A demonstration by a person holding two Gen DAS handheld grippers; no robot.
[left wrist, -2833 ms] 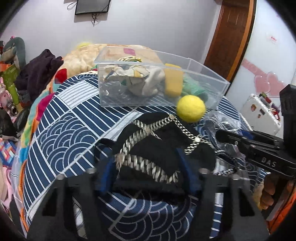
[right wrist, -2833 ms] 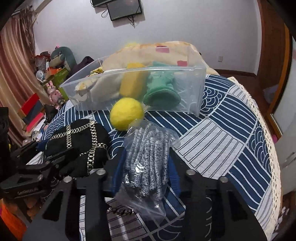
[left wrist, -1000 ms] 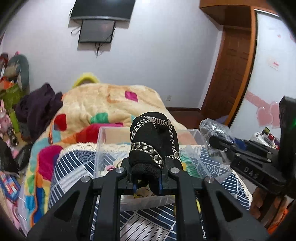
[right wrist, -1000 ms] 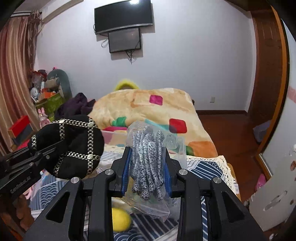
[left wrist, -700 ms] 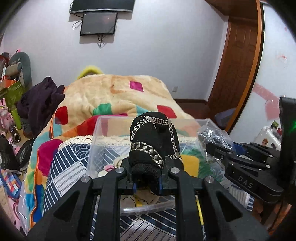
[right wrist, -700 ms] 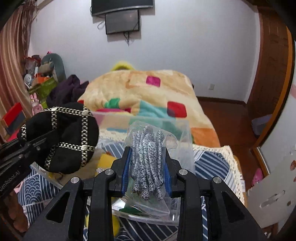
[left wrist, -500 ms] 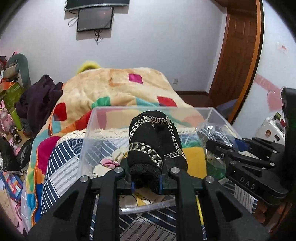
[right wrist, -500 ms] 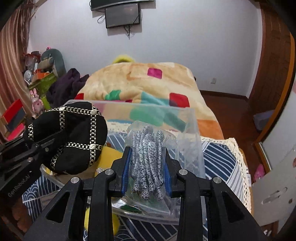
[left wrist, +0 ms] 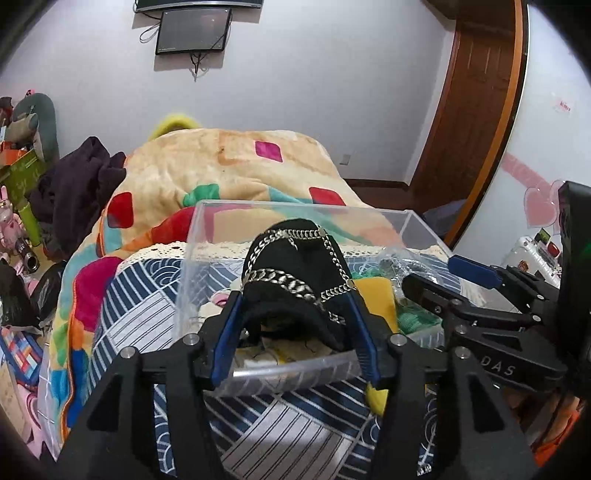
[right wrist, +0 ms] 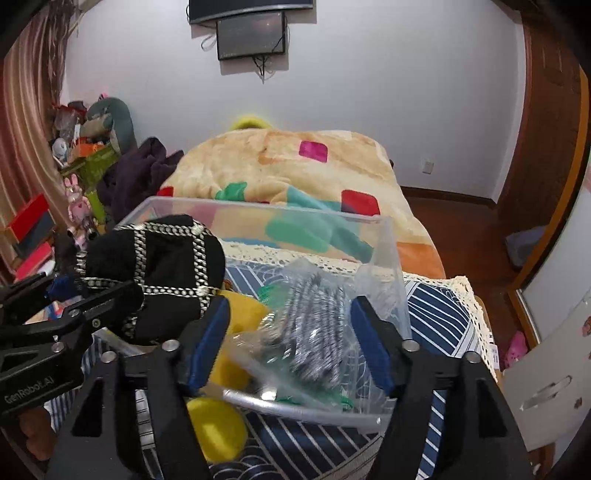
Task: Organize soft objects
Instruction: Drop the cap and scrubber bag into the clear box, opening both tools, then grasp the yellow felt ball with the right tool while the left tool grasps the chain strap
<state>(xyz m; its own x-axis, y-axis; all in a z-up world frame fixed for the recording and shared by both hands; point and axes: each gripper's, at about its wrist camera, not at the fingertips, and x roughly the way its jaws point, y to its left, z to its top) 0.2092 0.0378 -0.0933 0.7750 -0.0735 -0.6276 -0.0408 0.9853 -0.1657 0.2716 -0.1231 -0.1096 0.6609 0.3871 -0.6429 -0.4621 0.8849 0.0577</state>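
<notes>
Loosely between tool [left wrist: 295,325] pads: cap [left wrist: 295,273].

The bed [left wrist: 133,314], spread with a navy wave-and-stripe patterned cover [right wrist: 447,314], carries a clear plastic bin [left wrist: 192,266] near its foot, a yellow ball [right wrist: 218,428] just beside the bin's near wall, and a patchwork blanket [left wrist: 229,166] heaped behind.

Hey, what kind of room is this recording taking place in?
Most likely a bedroom in a home: a bed under a peach fleece blanket with coloured squares, a dark wall-mounted screen, and plush toys heaped in the corner.
</notes>
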